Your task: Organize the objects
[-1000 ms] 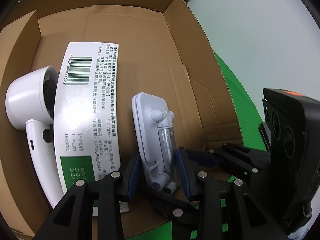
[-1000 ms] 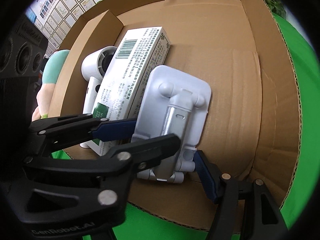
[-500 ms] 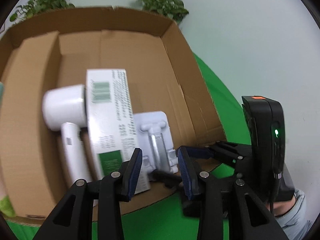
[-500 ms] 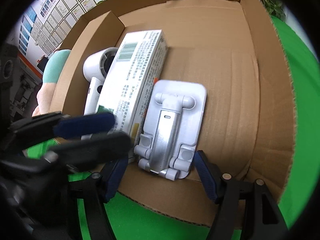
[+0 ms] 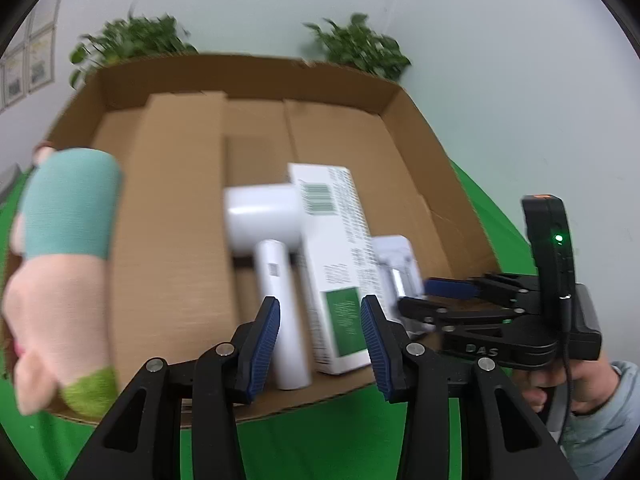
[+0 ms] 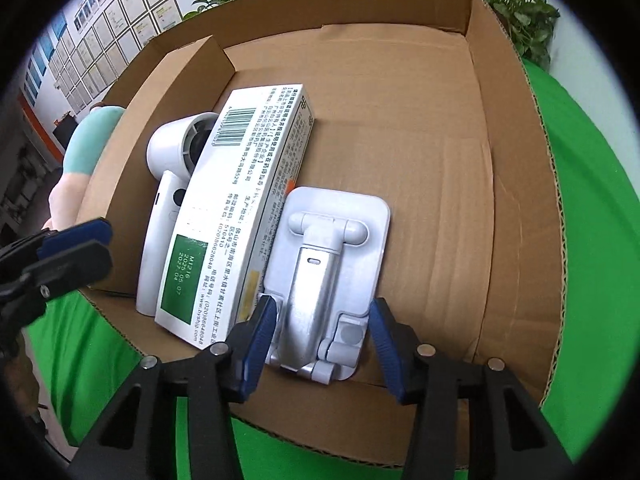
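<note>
Currently my right gripper (image 6: 322,342) has its jaws apart, straddling the pale grey folding phone stand (image 6: 328,276) lying flat in the shallow brown cardboard box (image 6: 516,216). Left gripper (image 5: 320,346) also spread, empty. Next pick, I judge: pink-and-teal plush toy (image 5: 60,272) beside the box; approach slowly, squeeze mid-body.

Counter (image 6: 592,208) covered in bright green cloth, visible on all sides. Wall (image 5: 480,40) behind is plain, pale grey-white, evenly lit, no hard shadows. Two leafy green plants against it: one (image 5: 132,44) at left, one (image 5: 360,48) at right, both a little blurred in the left wrist view. Far left wall carries a grid of framed sheets (image 6: 100,40), rows running off into the distance; print too small to read. An orange strip (image 6: 34,120) below them.
</note>
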Available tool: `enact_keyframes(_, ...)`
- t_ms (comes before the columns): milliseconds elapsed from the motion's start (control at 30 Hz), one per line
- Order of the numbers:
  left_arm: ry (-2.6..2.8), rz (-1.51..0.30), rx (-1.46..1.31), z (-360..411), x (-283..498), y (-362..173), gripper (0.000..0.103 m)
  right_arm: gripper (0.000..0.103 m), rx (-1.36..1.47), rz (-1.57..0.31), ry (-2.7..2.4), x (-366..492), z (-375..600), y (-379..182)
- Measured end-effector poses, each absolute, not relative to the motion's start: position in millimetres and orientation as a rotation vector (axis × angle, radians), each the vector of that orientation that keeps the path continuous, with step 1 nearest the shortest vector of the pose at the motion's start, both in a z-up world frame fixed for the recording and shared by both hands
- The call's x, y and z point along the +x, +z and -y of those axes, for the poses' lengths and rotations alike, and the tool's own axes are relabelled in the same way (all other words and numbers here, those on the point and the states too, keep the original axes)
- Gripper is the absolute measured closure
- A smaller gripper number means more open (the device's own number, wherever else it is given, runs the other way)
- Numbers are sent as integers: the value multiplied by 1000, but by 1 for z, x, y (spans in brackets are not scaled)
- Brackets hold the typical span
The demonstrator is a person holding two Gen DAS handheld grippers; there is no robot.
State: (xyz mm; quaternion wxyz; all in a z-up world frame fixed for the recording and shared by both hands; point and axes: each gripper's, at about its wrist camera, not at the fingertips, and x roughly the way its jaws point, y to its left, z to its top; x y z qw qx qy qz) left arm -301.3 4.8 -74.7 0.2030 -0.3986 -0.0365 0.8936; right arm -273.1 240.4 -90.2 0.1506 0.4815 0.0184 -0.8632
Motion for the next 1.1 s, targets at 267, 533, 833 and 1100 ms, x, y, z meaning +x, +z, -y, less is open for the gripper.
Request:
enact_keyframes(267, 2889, 3, -819, 46, -254, -71, 5, 8, 945, -149, -2832, -206, -225, -49)
enact_keyframes(533, 3031, -16, -733, 79, -241, -82, 1, 1, 775, -85, -2876, -175, -183, -73)
enact_keyframes(833, 3080, -88, -700, 68, -251, -102, 1, 1, 832, -97, -2960, -189, -168, -78)
enact_keyframes(1100, 3078, -86, -716, 68, -255, -104, 0, 1, 872, -90, -2965, -193, -169, -81)
